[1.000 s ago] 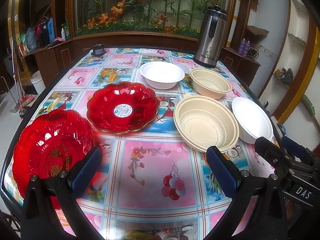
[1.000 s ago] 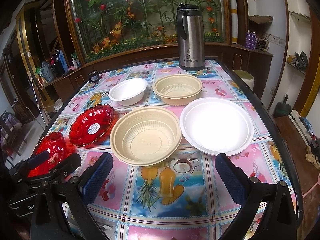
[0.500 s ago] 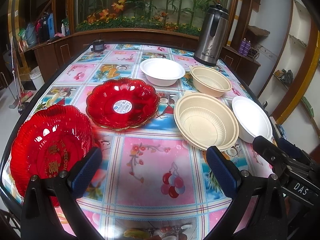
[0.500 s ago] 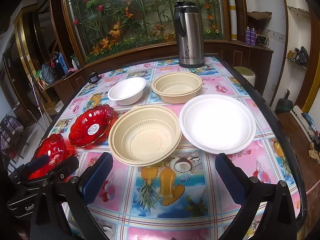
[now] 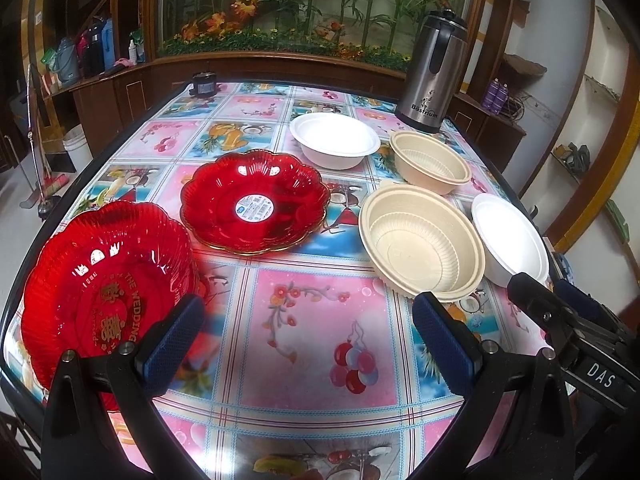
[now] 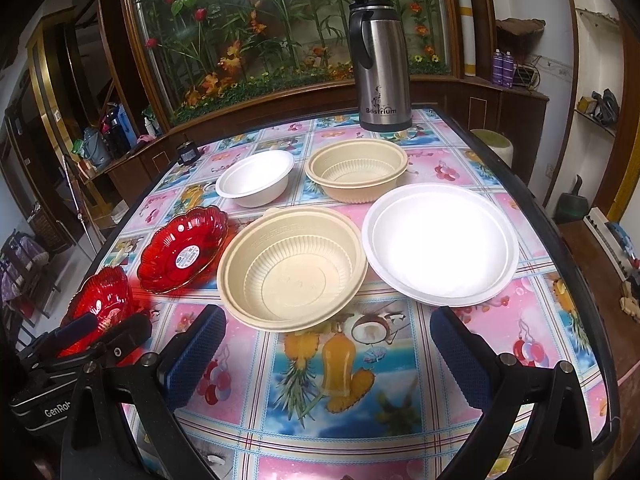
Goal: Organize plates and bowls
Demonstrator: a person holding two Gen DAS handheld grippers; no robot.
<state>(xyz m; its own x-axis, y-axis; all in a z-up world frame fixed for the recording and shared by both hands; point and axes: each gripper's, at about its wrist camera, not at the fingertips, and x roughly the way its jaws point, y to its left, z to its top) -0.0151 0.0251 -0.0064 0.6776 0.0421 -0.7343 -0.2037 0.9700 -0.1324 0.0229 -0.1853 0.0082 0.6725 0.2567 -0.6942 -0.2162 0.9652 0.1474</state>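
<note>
Two red scalloped plates lie at the left: a near one and one with a white sticker. A large beige bowl sits mid-table, a smaller beige bowl behind it. A white bowl stands at the back, another white bowl at the right. My left gripper hovers open over the near table, its left pad by the near red plate. My right gripper is open in front of the large beige bowl.
A steel thermos jug stands at the far right of the flowered tablecloth. A small dark object sits at the far left edge. Wooden cabinets and a plant display run behind. The right gripper's body shows in the left wrist view.
Both grippers have edged forward and tilted slightly, so the dishes sit a little lower in each view. Nothing on the table has moved and both stay open.
</note>
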